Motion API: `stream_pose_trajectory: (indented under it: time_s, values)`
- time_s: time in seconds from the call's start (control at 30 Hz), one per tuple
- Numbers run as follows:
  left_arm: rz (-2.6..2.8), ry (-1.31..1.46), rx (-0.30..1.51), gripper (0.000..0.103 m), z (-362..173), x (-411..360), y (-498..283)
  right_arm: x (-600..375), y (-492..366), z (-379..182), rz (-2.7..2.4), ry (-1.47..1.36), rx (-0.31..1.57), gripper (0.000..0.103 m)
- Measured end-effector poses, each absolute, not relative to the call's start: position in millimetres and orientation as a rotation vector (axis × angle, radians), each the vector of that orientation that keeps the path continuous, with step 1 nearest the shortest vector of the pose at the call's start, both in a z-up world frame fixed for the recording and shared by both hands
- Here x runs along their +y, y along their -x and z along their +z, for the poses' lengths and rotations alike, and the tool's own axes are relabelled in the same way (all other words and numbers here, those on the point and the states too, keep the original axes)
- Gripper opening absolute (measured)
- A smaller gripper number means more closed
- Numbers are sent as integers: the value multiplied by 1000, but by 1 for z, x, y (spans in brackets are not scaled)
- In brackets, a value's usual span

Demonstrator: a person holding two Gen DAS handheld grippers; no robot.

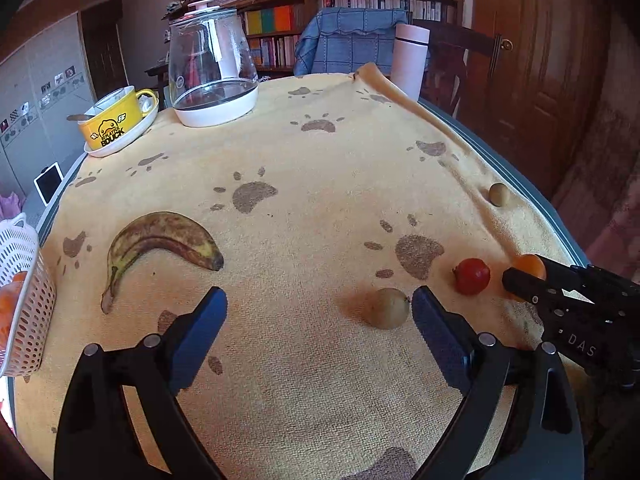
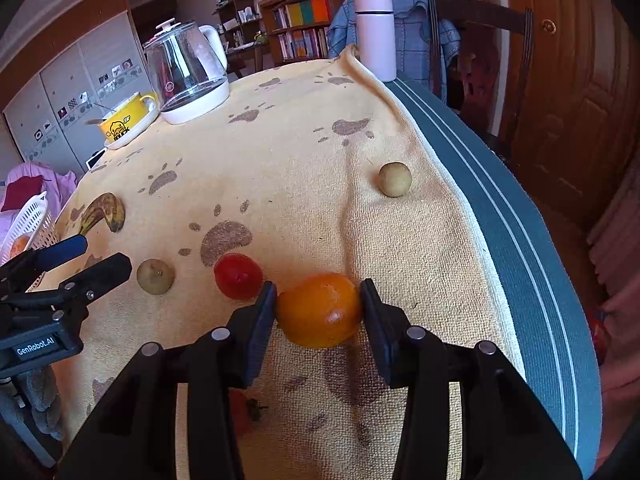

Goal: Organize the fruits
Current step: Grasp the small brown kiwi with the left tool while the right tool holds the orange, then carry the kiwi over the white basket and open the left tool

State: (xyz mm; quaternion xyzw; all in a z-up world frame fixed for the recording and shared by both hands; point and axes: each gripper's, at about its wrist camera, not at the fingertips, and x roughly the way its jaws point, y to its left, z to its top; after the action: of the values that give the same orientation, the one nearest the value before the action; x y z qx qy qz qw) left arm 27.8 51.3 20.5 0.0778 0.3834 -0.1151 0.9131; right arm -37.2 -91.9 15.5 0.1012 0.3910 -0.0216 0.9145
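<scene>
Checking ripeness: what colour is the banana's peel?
Yellow, heavily mottled brown, on the banana; clearest in the left wrist view.

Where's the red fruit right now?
On the towel, the red fruit lies just left of the orange in the right claw.

Spread over the table: a yellow towel printed with brown paw marks, rucked into a ridge along its right edge. At the far left, a glass kettle on a white base, capped with a white lid. Just beside it, a yellow duck-print mug on a white saucer, spoon inside. At the far right edge, a pale pink flask. Behind, a chair draped in blue checked cloth, crowded bookshelves, a brown wooden door.
</scene>
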Motion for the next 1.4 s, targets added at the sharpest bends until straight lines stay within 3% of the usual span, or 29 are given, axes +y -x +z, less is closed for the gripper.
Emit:
stream_pose_trajectory:
  time_s: [0.17,0.3,0.37,0.43,0.47,0.87,1.4]
  values:
    - [-286,-175,828,75,7,38,-32,-91,37,15,-43,-208,804,44]
    - [-304,-162,864,55,-3,35,-38,-91,37,15,-43,-208,804,44]
    - [-310,-161,854,50,-3,35,-36,-91,37,15,-43,-208,804,44]
    - [-344,-151,851,31,-2,33,-34,-91,37,15,-43,-209,804,44]
    - [-351,-151,849,29,-1,32,-33,-91,37,15,-43,-208,804,44]
    - [-302,-155,753,29,29,43,-18,-92,37,15,-43,-213,802,44]
    - [-90,-62,651,29,75,115,-14,-93,38,16,-41,-233,788,44]
